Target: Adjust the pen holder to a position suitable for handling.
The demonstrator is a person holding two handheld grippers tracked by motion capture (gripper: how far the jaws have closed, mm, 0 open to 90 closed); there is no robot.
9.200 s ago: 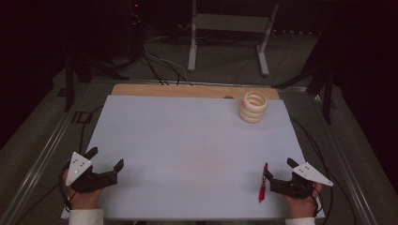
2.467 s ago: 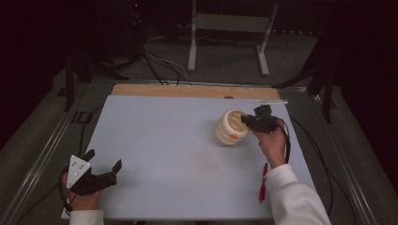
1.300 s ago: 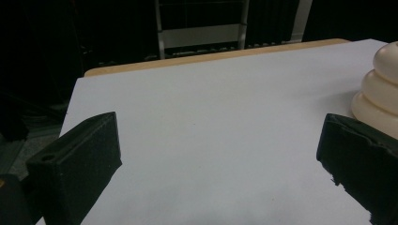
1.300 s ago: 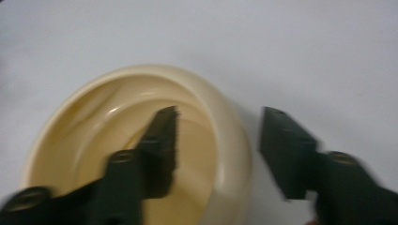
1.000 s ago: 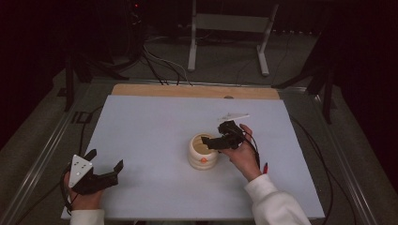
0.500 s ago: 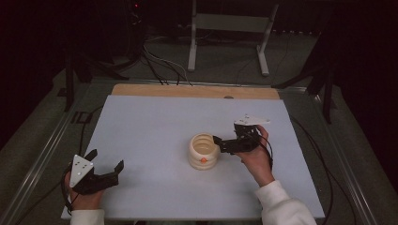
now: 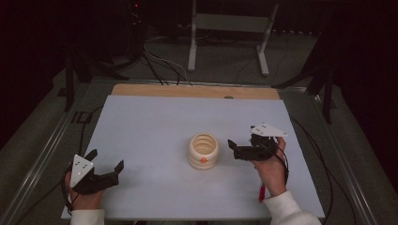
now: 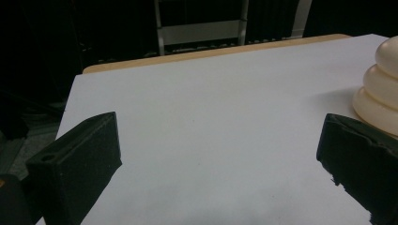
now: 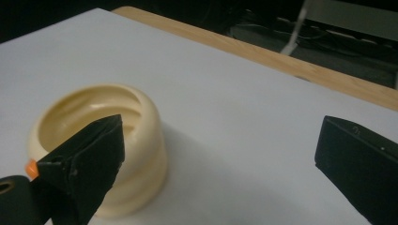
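Nearest the person, at about seven o'clock on the white table (image 7: pixel 155 117), the left gripper (image 7: pixel 104 166) rests in the left hand (image 7: pixel 82 199), grey three-cornered plate on top, its nose pointing toward the middle of the table. Its jaws stand wide apart with nothing between them; in the left gripper view they frame bare white tabletop, and the cream ribbed pot (image 8: pixel 381 89) sits off at two o'clock, beyond the right-hand jaw and apart from it.

At about five o'clock a red pen-like object (image 7: pixel 261 193) lies on the table beside the right wrist, partly hidden by the sleeve.

Farther in, near the centre of the table, the cream ribbed pot (image 7: pixel 203 151) stands upright with its mouth open to the ceiling and a small orange spot on its near side. At three o'clock from it the right gripper (image 7: pixel 233 145), held in the right hand (image 7: pixel 270 168), points its jaws at the pot, near it but not touching. Those jaws have just been opening and now stand wide apart and empty; in the right gripper view the pot (image 9: pixel 117 140) lies behind the left-hand jaw, clear of the gap.

At twelve o'clock the table's wooden edge (image 7: pixel 187 90) runs across, and beyond it a grey metal stand (image 7: pixel 230 28) and loose cables (image 7: pixel 164 65) sit on the dark floor.
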